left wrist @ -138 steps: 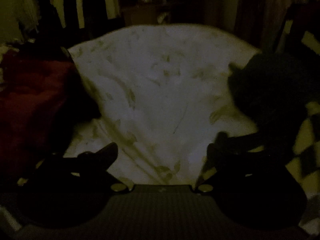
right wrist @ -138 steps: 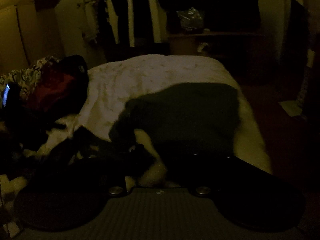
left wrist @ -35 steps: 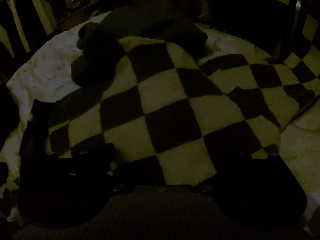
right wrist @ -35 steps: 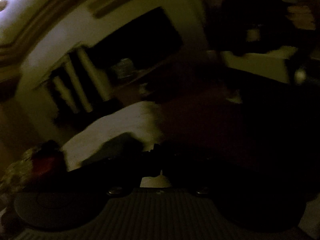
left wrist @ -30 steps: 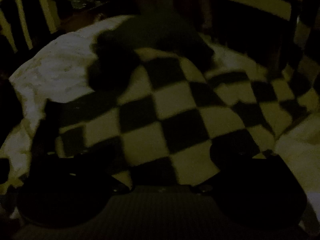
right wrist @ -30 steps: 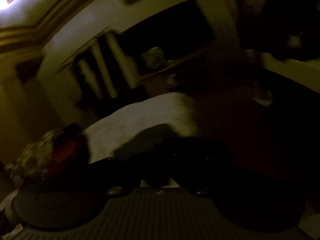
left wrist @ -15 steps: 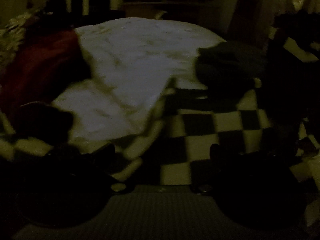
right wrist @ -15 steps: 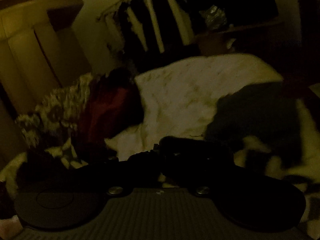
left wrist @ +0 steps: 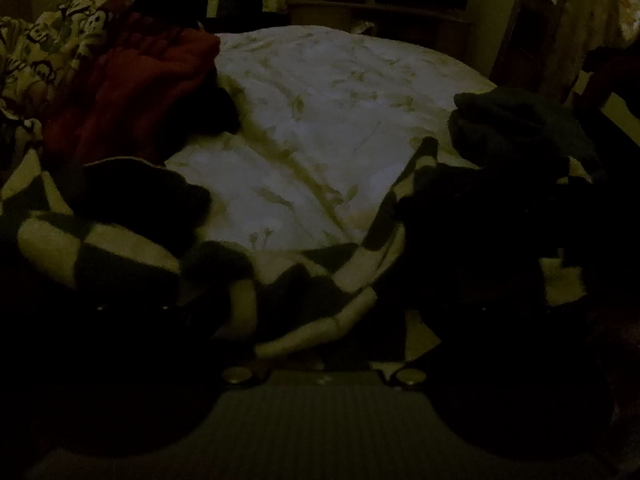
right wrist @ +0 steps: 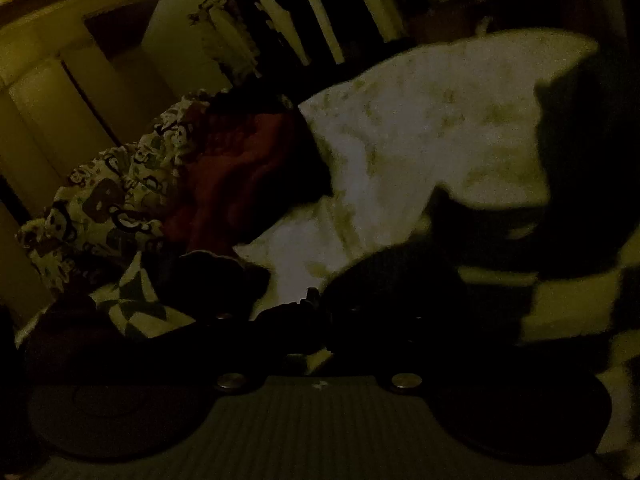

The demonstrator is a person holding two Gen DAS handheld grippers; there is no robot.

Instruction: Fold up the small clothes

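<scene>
The scene is very dark. A black-and-cream checked garment [left wrist: 304,304] lies bunched across the near edge of the bed, right in front of my left gripper [left wrist: 320,312]; the left jaws stand wide apart with the cloth between them. In the right wrist view my right gripper [right wrist: 316,312] looks shut, with the checked garment [right wrist: 568,304] close behind it on the right; I cannot tell whether it pinches cloth. A dark garment [left wrist: 516,128] lies at the bed's right side.
The bed has a pale leaf-print cover [left wrist: 328,128]. A red cloth [left wrist: 132,88] and a monkey-print cloth [left wrist: 44,48] are piled at the left. Hanging clothes [right wrist: 288,12] and a shelf stand beyond the bed.
Both views have swung back from the room to the bed. The checked garment, spread wide a second ago, now lies bunched at the bed's near edge. The right jaws have stayed together.
</scene>
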